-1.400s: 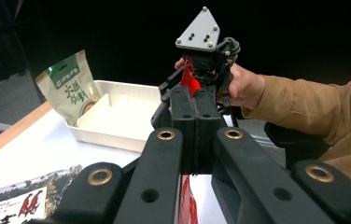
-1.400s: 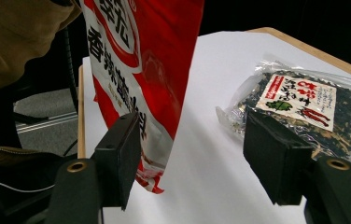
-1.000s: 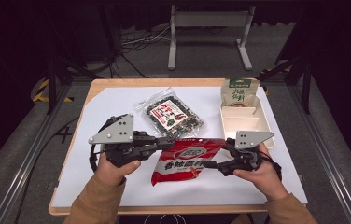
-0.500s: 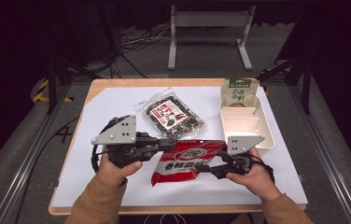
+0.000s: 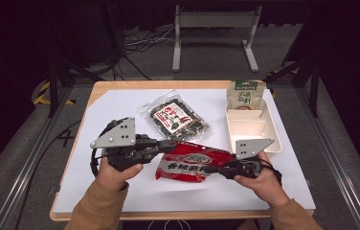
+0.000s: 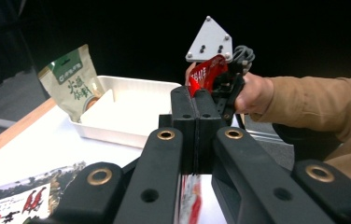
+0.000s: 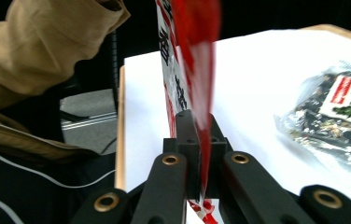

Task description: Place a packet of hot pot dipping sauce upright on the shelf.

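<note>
A red snack bag (image 5: 191,162) hangs just above the white sheet between my two grippers. My left gripper (image 5: 171,147) is shut on its left end; in the left gripper view the jaws (image 6: 196,100) meet with red film (image 6: 190,196) pinched between them. My right gripper (image 5: 211,169) has just been closing and is now shut on the bag's right end. In the right gripper view the red bag (image 7: 192,56) stands edge-on, rising out of the closed right gripper (image 7: 197,126). Farther off, the left gripper view shows the right gripper (image 6: 225,86) and its hand.
A clear bag of dark snacks (image 5: 175,117) lies on the sheet behind the red bag. At the right stands a white tray (image 5: 264,143), and a green pouch (image 5: 245,93) leans in its far end. The wooden table edge (image 5: 168,214) runs along the front.
The right gripper's jaws have closed onto the right end of the red bag. The left gripper has kept its hold, and both hands have stayed where they were.
</note>
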`<state>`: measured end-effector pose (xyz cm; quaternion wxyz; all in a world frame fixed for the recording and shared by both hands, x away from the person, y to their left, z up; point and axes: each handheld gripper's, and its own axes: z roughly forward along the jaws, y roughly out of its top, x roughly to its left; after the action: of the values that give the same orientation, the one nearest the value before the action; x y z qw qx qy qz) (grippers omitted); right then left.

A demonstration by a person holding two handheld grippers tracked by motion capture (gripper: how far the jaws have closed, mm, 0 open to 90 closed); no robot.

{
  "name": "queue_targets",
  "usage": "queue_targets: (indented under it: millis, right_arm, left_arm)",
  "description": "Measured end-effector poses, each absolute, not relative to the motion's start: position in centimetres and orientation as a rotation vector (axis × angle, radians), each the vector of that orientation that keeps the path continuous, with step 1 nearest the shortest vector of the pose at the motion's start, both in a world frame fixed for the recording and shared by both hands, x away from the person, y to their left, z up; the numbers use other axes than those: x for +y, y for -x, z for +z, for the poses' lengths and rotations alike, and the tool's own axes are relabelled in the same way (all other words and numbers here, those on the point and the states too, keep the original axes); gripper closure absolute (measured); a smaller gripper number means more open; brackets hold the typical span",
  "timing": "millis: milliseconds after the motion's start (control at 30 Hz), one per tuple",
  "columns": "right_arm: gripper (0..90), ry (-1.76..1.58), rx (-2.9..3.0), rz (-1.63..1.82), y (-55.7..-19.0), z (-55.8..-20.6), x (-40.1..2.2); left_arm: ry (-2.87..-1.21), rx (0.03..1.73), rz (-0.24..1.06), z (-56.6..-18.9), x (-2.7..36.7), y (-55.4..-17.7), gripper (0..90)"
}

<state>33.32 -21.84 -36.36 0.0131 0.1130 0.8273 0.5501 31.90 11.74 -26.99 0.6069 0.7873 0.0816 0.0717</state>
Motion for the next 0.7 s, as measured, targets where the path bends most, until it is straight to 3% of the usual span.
queue_targets:
  millis: [167, 333, 400, 567, 700]
  right_arm:
    - [89.3, -0.335, 2.605, 1.675, -33.0, -35.6, -21.8]
    - [89.3, -0.334, 2.632, 1.639, -32.9, -34.5, -22.3]
    - [89.3, -0.355, 2.645, 1.627, -33.0, -34.1, -22.6]
    - [89.3, -0.398, 2.653, 1.614, -33.2, -32.7, -23.8]
    - [89.3, -0.404, 2.658, 1.579, -33.3, -32.0, -24.3]
  left_arm:
    - [-1.802, 0.211, 0.160, -27.2, 12.1, -32.3, 90.0]
    - [-1.812, 0.227, 0.169, -27.6, 12.3, -32.5, 80.6]
    - [-1.811, 0.234, 0.169, -27.7, 12.4, -32.6, 75.4]
    - [-1.808, 0.275, 0.193, -28.0, 12.5, -32.8, 51.8]
    - [-1.810, 0.294, 0.205, -28.2, 12.7, -33.0, 44.6]
